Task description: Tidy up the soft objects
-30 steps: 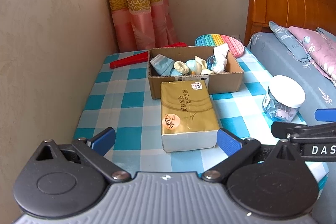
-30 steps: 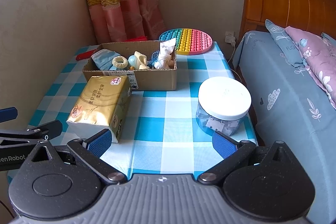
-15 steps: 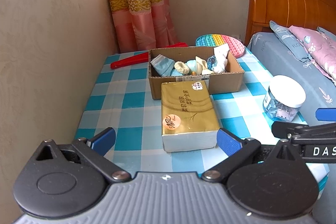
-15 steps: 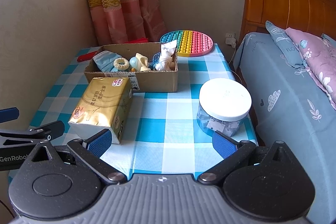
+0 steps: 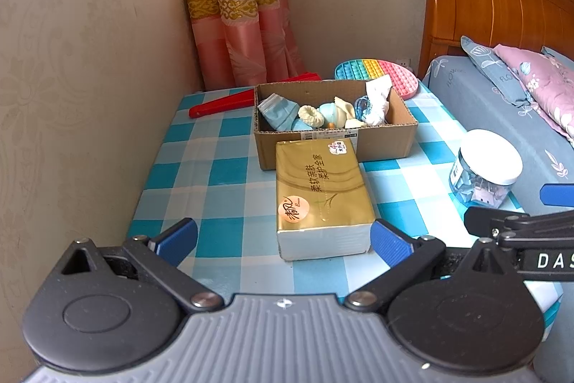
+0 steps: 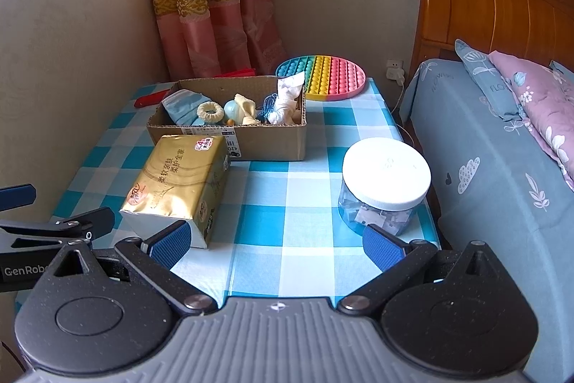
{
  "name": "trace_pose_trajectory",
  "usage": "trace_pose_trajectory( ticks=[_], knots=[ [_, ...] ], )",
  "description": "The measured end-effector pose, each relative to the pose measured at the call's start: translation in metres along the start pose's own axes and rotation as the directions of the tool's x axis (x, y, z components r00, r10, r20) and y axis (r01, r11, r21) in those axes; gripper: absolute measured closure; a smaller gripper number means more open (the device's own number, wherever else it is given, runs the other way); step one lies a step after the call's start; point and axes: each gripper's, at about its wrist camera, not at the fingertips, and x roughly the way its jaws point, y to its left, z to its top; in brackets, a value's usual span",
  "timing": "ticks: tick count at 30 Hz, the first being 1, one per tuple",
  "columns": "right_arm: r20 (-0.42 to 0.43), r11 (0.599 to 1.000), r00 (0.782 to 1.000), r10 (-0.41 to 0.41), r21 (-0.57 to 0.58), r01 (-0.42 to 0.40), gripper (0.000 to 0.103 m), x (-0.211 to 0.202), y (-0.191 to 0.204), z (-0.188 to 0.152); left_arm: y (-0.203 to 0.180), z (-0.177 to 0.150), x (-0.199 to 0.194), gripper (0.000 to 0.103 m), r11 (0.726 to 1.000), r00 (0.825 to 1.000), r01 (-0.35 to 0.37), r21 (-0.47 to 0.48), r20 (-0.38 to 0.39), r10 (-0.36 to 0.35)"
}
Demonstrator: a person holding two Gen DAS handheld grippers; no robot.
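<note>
A cardboard box (image 5: 387,139) (image 6: 272,142) on the blue checked table holds several soft things: a folded blue cloth (image 5: 278,112), a cream scrunchie (image 5: 311,115) (image 6: 210,112), a white cloth bundle (image 5: 378,96) (image 6: 287,96). A gold tissue pack (image 5: 317,189) (image 6: 179,182) lies in front of the box. My left gripper (image 5: 283,241) is open and empty, just short of the pack's near end. My right gripper (image 6: 274,241) is open and empty over the table's near edge, between the pack and a jar.
A clear jar with a white lid (image 5: 484,167) (image 6: 384,183) stands at the table's right edge. A rainbow pop mat (image 5: 380,74) (image 6: 323,78) and a red fan (image 5: 222,104) lie behind the box. A wall is on the left, a bed (image 6: 502,167) on the right.
Both views have shifted very slightly; the objects have not moved and both grippers stay open.
</note>
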Motion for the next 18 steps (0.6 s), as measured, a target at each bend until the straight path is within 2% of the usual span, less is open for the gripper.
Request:
trace_pose_trajectory(
  ticks=[18],
  knots=[
    [0.005, 1.000, 1.000, 0.004, -0.001, -0.004, 0.000, -0.0015, 0.0003, 0.0006, 0.0004, -0.0001, -0.0005, 0.001, 1.000, 1.000, 0.000, 0.000, 0.001, 0.000]
  ],
)
